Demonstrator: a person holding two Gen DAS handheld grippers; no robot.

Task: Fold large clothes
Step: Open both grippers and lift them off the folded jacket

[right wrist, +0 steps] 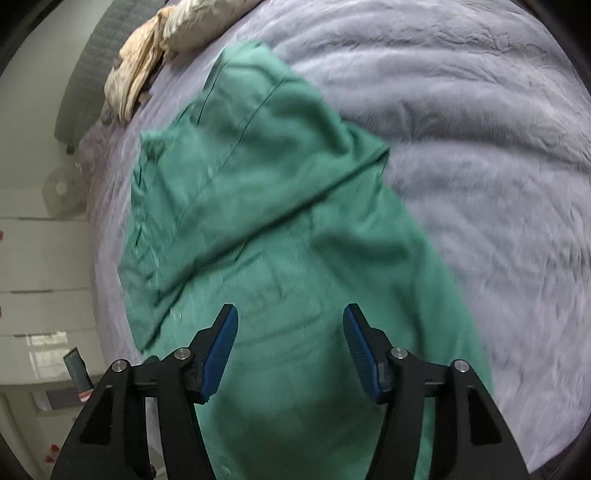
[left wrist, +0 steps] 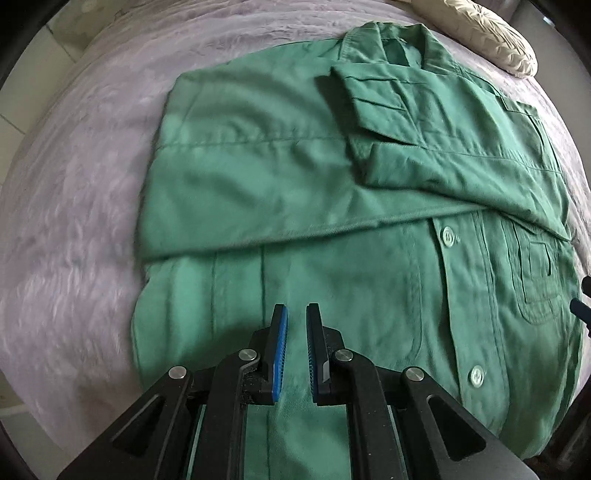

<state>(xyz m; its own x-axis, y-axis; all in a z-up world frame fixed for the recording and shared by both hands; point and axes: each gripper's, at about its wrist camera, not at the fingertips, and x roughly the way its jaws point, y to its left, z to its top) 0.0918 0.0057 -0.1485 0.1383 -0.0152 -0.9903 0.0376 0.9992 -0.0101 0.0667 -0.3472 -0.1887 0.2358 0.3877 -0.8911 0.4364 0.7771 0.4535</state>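
A large green button shirt (left wrist: 332, 206) lies flat on the lilac bedspread (left wrist: 74, 221), with its sleeves folded across the chest and the collar at the far end. My left gripper (left wrist: 297, 314) hovers over the shirt's lower front, its blue pads a narrow gap apart with nothing between them. In the right wrist view the same shirt (right wrist: 280, 221) fills the middle. My right gripper (right wrist: 290, 314) is wide open and empty just above the shirt's lower part. A tip of the right gripper shows at the right edge of the left wrist view (left wrist: 583, 306).
A cream pillow (left wrist: 487, 33) lies beyond the collar, also seen in the right wrist view (right wrist: 147, 66). The bedspread (right wrist: 480, 147) spreads wide to the right of the shirt. White drawers (right wrist: 40, 266) and a grey headboard (right wrist: 88, 74) stand left of the bed.
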